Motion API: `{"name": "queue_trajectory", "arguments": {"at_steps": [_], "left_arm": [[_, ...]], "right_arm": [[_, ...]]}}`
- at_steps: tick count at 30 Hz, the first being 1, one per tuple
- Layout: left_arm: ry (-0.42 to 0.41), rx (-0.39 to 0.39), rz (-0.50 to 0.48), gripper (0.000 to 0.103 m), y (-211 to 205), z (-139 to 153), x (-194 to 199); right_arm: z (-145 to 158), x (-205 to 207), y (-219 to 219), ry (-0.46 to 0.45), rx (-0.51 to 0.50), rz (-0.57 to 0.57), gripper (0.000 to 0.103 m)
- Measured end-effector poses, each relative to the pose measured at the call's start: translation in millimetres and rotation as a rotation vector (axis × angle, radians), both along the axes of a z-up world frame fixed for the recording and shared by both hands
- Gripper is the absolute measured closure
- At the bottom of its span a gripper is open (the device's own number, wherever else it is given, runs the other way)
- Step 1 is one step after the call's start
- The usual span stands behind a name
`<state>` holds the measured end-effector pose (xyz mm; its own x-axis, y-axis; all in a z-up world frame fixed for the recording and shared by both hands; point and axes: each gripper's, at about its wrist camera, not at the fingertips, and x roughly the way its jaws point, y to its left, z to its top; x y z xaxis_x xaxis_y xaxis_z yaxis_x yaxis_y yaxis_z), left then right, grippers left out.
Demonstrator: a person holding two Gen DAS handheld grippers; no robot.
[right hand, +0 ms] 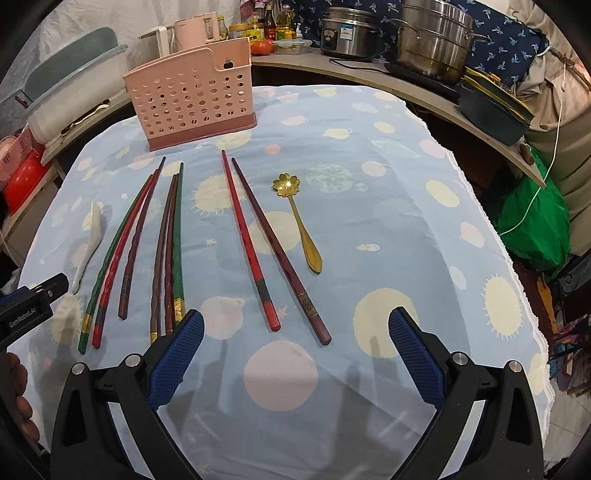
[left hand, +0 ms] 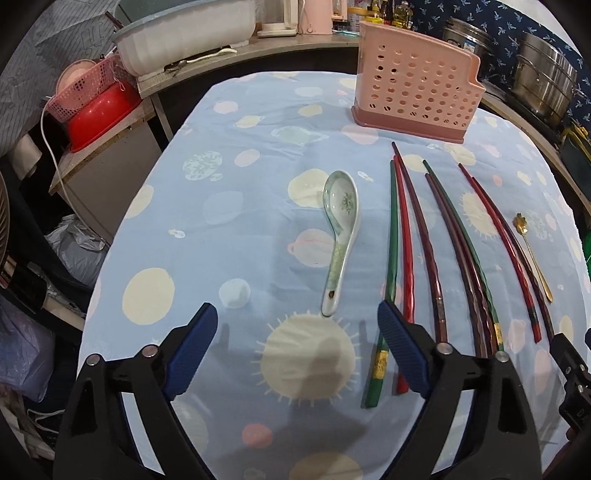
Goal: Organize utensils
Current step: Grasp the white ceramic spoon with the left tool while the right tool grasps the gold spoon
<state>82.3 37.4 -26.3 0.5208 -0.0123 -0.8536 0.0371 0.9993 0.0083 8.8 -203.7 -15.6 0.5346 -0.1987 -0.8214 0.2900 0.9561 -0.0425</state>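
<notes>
A white ceramic spoon (left hand: 340,221) lies on the blue spotted cloth (left hand: 221,203), handle towards me. My left gripper (left hand: 295,306) hovers open just short of that handle; its right finger overlaps a green chopstick (left hand: 391,240). Several red, green and dark chopsticks (right hand: 170,236) lie side by side to the spoon's right. My right gripper (right hand: 295,313) is open above the near ends of a red and a dark chopstick (right hand: 258,236). Right of them lies a gold flower-headed spoon (right hand: 299,221). The pink perforated holder (right hand: 192,99) stands upright at the far side, seemingly empty.
The cloth's edge (right hand: 517,258) falls off on the right beside a green bag (right hand: 532,214). Steel pots (right hand: 432,37) and bottles line the curved counter behind. On the left are a white tub (left hand: 184,33) and a red basin (left hand: 99,114). A hand (right hand: 18,387) holds the left gripper.
</notes>
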Motion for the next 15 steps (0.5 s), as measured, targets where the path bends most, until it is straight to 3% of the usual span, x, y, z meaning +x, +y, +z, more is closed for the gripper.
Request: {"name": "queue_trajectory", "arguments": {"at_steps": [7, 15], "left_arm": [[0.035, -0.004, -0.013, 0.030, -4.5, -15.3, 18.0], [0.065, -0.028, -0.042, 0.054, -9.2, -25.4, 27.7]], "right_arm": [[-6.2, 17.0, -5.8, 0.011, 0.002, -0.010, 0.008], [-9.2, 38.0, -21.7, 0.012, 0.015, -0.034, 0.014]]}}
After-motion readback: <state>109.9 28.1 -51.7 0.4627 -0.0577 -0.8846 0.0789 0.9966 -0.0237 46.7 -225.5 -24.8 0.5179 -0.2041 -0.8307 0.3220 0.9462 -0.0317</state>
